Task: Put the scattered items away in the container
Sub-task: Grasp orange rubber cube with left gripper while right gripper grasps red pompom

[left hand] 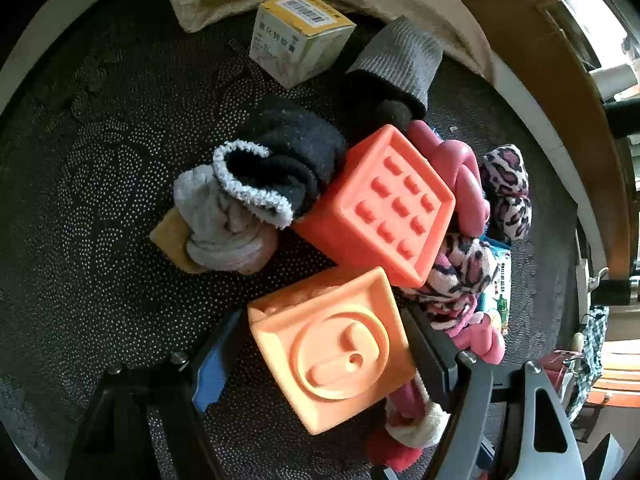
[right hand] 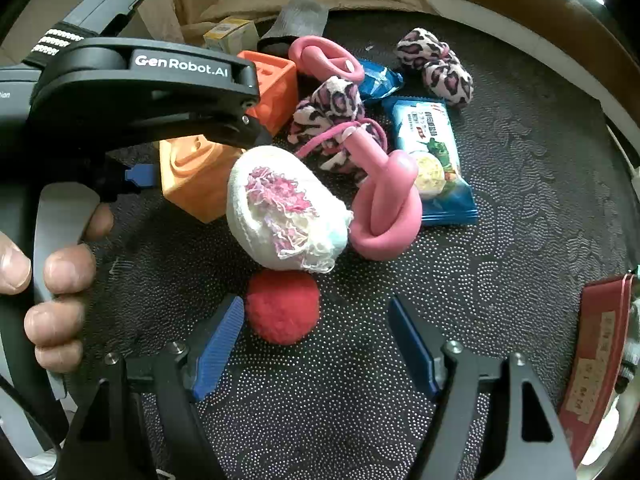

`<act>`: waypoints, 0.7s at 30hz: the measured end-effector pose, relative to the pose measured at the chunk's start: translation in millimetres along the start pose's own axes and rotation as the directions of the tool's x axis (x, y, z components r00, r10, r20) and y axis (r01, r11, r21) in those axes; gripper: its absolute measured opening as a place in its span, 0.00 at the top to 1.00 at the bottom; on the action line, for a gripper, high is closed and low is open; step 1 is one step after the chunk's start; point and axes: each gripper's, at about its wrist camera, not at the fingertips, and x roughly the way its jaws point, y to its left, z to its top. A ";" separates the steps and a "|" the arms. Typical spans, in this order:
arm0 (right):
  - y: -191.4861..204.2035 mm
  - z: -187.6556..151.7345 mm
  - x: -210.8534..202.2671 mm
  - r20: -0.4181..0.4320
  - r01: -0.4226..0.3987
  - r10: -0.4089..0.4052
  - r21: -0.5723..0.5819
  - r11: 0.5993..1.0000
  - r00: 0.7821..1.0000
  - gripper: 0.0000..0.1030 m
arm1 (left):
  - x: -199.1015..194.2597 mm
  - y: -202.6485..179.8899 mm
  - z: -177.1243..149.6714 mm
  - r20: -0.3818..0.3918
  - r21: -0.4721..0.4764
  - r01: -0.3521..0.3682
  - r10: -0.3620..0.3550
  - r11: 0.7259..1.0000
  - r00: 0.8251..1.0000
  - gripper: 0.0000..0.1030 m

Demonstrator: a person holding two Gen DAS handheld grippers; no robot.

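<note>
Left hand-held gripper (left hand: 320,364) is clamped on the light orange block (left hand: 332,352), right up against the darker orange block (left hand: 380,204) on the desk (left hand: 92,184). Right hand-held gripper (right hand: 316,344) is spread wide, red pompom (right hand: 282,306) between its fingers.

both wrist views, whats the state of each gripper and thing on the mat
left gripper: fingers closed on the light orange block
right gripper: open, holding nothing
red pompom: loose on the mat, between the right fingers
darker orange block: tilted, leaning on socks
blue snack packet: sealed, lying flat
pink knotted toy: knotted, resting on the packet's edge
</note>
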 end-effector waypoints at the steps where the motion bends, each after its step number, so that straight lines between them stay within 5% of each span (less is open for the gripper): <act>1: -0.3 0.4 0.3 -0.002 -0.001 0.001 0.000 1.000 1.000 0.24 | -0.5 -1.2 0.1 0.004 0.005 -0.004 0.004 1.000 1.000 0.22; 10: -2.0 3.2 2.9 -0.015 -0.012 0.012 -0.005 1.000 1.000 0.26 | -7.4 -7.8 -2.9 0.017 0.028 -0.004 0.003 1.000 1.000 0.35; 21: 1.4 2.2 -1.1 -0.016 -0.068 0.067 -0.029 0.997 0.998 0.64 | -15.2 -10.1 -6.8 0.022 0.043 -0.007 0.006 0.999 1.000 0.37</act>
